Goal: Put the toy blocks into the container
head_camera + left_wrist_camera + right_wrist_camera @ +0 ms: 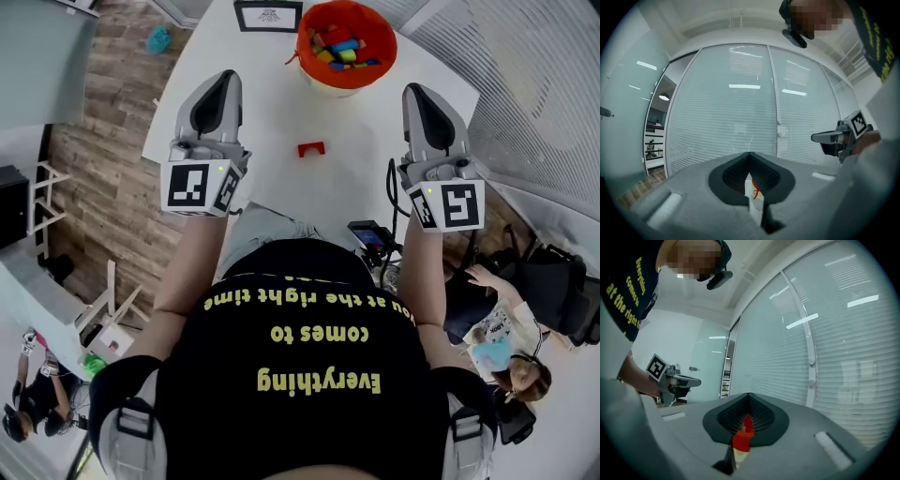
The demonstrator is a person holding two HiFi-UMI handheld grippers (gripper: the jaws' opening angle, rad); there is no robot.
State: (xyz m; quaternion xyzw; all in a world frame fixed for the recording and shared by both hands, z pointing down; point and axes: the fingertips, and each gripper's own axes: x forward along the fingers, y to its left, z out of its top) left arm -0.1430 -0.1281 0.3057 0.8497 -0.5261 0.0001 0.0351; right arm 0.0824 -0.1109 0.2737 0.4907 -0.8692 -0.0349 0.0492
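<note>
An orange container holding several coloured blocks stands at the far side of the white table. One red block lies alone on the table, nearer than the container and between my two grippers. My left gripper hovers to the left of the block with its jaws together and nothing in them. On the other side, my right gripper is likewise shut and empty. In the left gripper view the jaws meet at the tip; in the right gripper view the jaws also meet, with an orange sliver showing through the slit below.
A framed card stands on the table left of the container. A dark device sits near the table's near right edge. A glass wall with blinds lies ahead. Seated people are at the lower right, over wood floor at left.
</note>
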